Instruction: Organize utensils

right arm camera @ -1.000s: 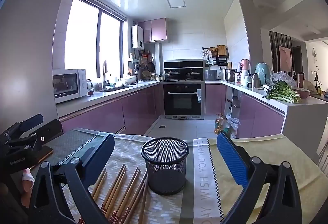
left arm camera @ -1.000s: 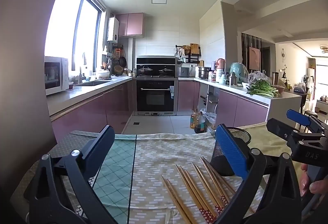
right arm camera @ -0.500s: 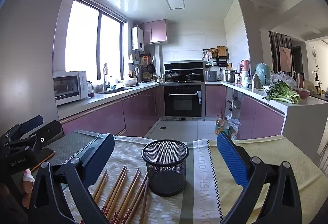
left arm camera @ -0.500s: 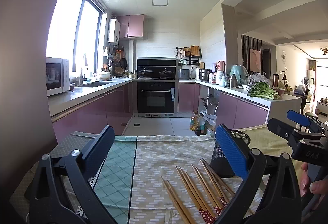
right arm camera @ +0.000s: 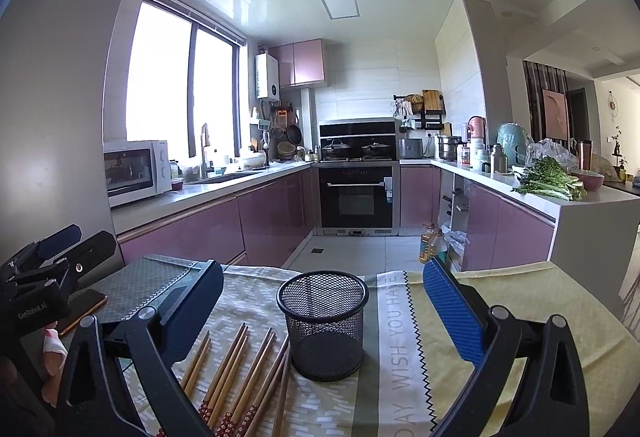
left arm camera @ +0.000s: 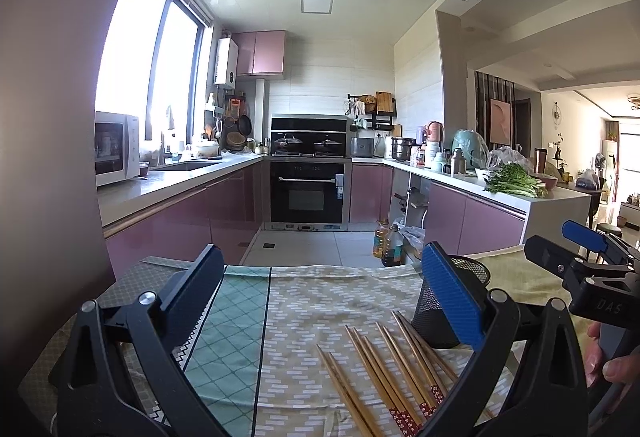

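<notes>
We hold both claws wide over the table, gripping nothing.
Left gripper (left arm camera: 320, 297), right gripper (right arm camera: 324, 301); chopsticks (right arm camera: 236, 369) beside upright mesh cup (right arm camera: 323, 321).

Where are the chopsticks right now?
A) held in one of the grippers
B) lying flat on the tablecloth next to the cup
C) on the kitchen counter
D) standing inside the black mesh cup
B: the chopsticks lie flat on the tablecloth beside the empty mesh cup; both the left gripper and right gripper are open, holding nothing.
</notes>
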### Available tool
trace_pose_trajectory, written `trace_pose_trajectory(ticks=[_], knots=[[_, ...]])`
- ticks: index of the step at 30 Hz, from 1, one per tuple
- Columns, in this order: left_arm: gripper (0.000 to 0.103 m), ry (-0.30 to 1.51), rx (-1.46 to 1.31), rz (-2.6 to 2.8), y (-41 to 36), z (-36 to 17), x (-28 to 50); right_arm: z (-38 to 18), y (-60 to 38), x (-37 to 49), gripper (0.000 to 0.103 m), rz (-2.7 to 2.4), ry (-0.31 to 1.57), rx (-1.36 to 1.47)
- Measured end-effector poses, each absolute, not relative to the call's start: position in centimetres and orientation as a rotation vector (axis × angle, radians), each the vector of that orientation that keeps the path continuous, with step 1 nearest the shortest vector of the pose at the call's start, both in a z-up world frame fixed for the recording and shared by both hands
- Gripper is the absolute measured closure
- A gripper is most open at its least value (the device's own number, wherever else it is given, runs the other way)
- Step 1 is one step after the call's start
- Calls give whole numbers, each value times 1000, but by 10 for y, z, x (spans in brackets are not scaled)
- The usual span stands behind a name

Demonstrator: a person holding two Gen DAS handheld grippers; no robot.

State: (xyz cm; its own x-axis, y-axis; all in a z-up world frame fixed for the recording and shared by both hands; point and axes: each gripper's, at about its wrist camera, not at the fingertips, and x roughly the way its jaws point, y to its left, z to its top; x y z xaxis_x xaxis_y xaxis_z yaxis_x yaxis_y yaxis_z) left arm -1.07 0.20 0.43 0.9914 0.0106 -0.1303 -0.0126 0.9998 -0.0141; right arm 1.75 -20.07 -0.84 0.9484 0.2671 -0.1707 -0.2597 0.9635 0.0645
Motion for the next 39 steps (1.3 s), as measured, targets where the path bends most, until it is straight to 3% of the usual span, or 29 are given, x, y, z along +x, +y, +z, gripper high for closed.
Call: trace_pose_trajectory(ticks=[39], knots=[[6,133,-16,16,5,3,-10,-8,-198,18,6,270,188,44]])
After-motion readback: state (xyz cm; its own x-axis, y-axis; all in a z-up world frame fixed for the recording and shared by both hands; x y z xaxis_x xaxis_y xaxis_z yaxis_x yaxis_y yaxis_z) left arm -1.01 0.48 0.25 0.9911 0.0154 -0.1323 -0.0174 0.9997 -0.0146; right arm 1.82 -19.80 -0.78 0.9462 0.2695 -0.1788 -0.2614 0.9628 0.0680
